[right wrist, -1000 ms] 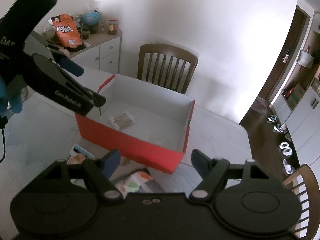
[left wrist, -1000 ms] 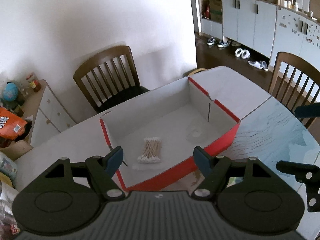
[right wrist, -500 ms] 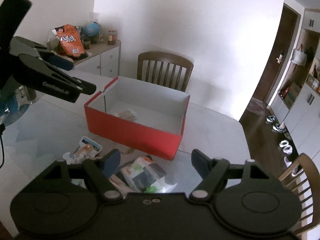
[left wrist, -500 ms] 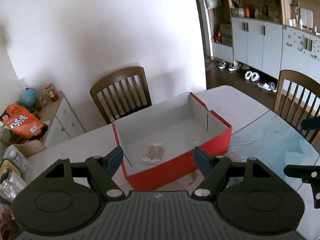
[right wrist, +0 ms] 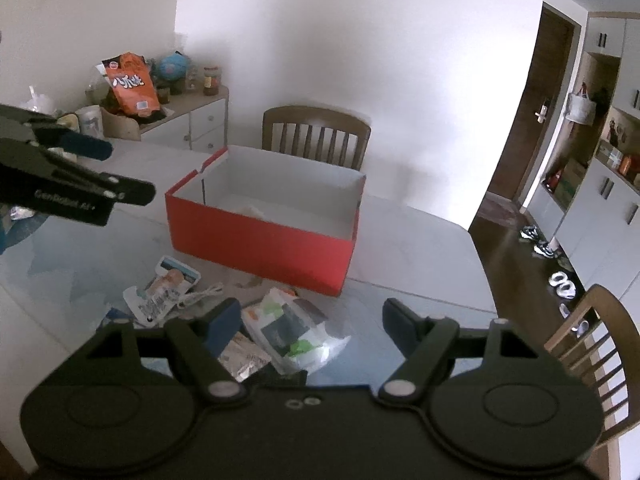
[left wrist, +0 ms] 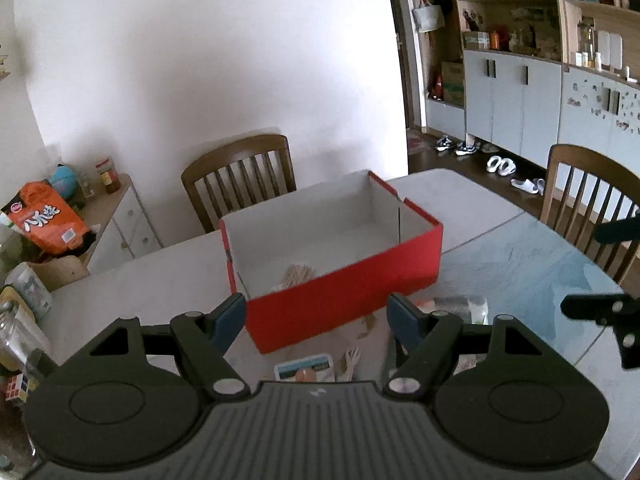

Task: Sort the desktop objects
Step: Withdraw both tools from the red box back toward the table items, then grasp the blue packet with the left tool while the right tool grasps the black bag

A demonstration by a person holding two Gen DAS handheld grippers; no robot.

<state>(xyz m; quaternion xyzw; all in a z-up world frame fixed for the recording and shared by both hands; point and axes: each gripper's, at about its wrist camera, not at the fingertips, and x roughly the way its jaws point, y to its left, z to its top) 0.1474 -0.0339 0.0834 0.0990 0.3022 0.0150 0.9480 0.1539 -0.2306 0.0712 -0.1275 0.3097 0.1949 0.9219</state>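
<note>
A red cardboard box (left wrist: pixel 344 296) with a white inside stands on the table; it also shows in the right wrist view (right wrist: pixel 260 244). A bundle of cotton swabs (left wrist: pixel 298 272) lies in it. In front of the box lie loose items: a clear packet with green print (right wrist: pixel 296 336), a blister pack (right wrist: pixel 172 276), and a small card (left wrist: pixel 306 368). My left gripper (left wrist: pixel 316 318) is open and empty, held above the table before the box. My right gripper (right wrist: pixel 312 322) is open and empty above the packets.
Wooden chairs stand behind the box (left wrist: pixel 240 176) and at the table's right (left wrist: pixel 592 196). A sideboard (right wrist: pixel 192 120) with an orange snack bag (right wrist: pixel 130 84) is at the left. The left gripper shows in the right wrist view (right wrist: pixel 80 176).
Both grippers have pulled back and up from the box, so it looks smaller and farther. The loose items in front of it have come into view. Both stay open.
</note>
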